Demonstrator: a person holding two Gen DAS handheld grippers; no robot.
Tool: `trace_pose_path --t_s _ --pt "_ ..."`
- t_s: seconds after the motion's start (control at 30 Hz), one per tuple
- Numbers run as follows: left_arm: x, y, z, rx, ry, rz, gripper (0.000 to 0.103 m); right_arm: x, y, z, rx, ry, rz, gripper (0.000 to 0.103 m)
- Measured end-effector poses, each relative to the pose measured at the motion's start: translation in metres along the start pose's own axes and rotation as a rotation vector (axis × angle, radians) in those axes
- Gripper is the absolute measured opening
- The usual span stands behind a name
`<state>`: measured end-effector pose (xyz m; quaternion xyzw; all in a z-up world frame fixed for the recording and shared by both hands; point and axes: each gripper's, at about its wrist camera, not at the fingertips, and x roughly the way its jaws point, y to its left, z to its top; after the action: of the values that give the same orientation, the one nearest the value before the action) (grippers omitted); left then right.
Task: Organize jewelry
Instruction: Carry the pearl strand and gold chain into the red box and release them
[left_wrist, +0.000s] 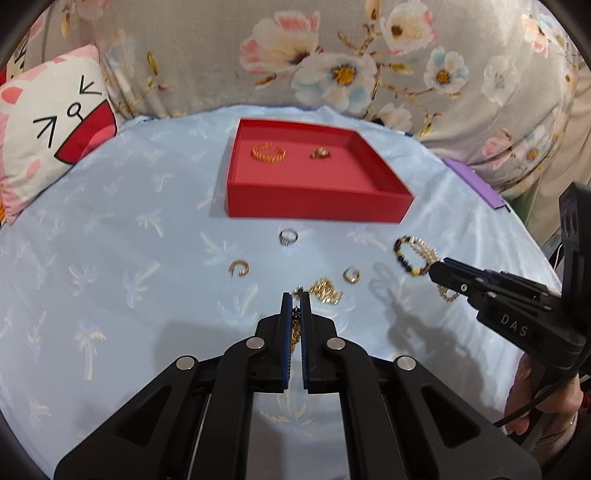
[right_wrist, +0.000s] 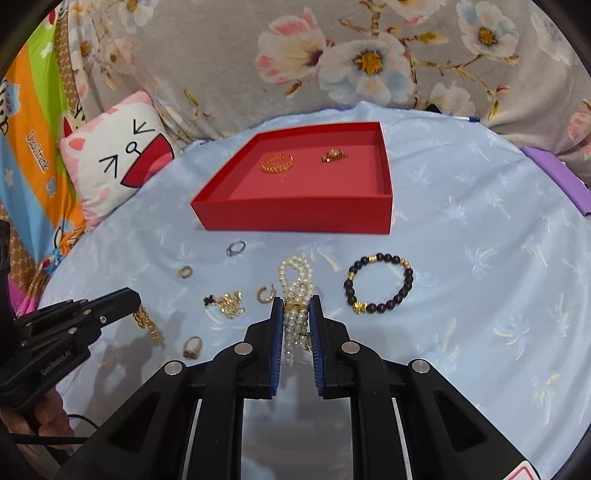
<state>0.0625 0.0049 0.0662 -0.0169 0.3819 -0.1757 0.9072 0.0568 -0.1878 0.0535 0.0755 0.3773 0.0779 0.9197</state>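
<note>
A red tray (left_wrist: 314, 206) (right_wrist: 295, 218) holds a gold chain bracelet (left_wrist: 268, 152) (right_wrist: 277, 163) and a gold ring (left_wrist: 320, 153) (right_wrist: 334, 155). My left gripper (left_wrist: 295, 299) is shut on a gold chain (left_wrist: 294, 332) (right_wrist: 147, 325), its other end heaped on the cloth (left_wrist: 327, 291). My right gripper (right_wrist: 296, 302) (left_wrist: 437, 271) is shut on a pearl bracelet (right_wrist: 293, 295) (left_wrist: 424, 251). A black bead bracelet (right_wrist: 378, 282) (left_wrist: 404, 256) lies to its right. Loose on the cloth are a silver ring (left_wrist: 288, 236) (right_wrist: 235, 247) and gold rings (left_wrist: 239, 268) (left_wrist: 351, 275) (right_wrist: 192, 348).
A light blue cloth (left_wrist: 110, 277) (right_wrist: 480, 295) covers the table. A cat cushion (left_wrist: 48, 140) (right_wrist: 118, 162) lies at the back left, floral fabric (left_wrist: 332, 55) behind. A purple box (left_wrist: 476, 184) (right_wrist: 557, 177) sits at the right edge.
</note>
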Motion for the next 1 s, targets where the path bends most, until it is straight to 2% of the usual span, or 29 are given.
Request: trace_pose_path --t_s 0.27,0.43,0.6,0.67,0.83,1.0 --pt "-0.033 -0.007 0.054 0.035 -0.103 -0.023 0.003 -0.017 -0.001 0.029 -0.016 -0.05 0.019 0.013" --pt "-0.026 -0.009 0.099 0.062 -0.169 0.015 0.003 -0.005 -0.009 0.063 -0.018 -0.069 0.027 0.013" --pt "0.009 -0.005 0.143 0.05 -0.195 0.039 0.003 0.032 -0.022 0.1 -0.004 -0.058 0.034 0.013" --pt "0.024 -0.002 0.158 0.038 -0.191 0.025 0.003 0.048 -0.024 0.113 -0.011 -0.053 0.028 0.013" --pt "0.078 0.008 0.187 -0.006 -0.129 0.022 0.003 0.09 -0.034 0.146 0.004 -0.027 0.017 0.013" --pt "0.124 0.02 0.195 -0.044 -0.068 0.03 0.003 0.133 -0.045 0.163 0.046 0.017 0.017 0.013"
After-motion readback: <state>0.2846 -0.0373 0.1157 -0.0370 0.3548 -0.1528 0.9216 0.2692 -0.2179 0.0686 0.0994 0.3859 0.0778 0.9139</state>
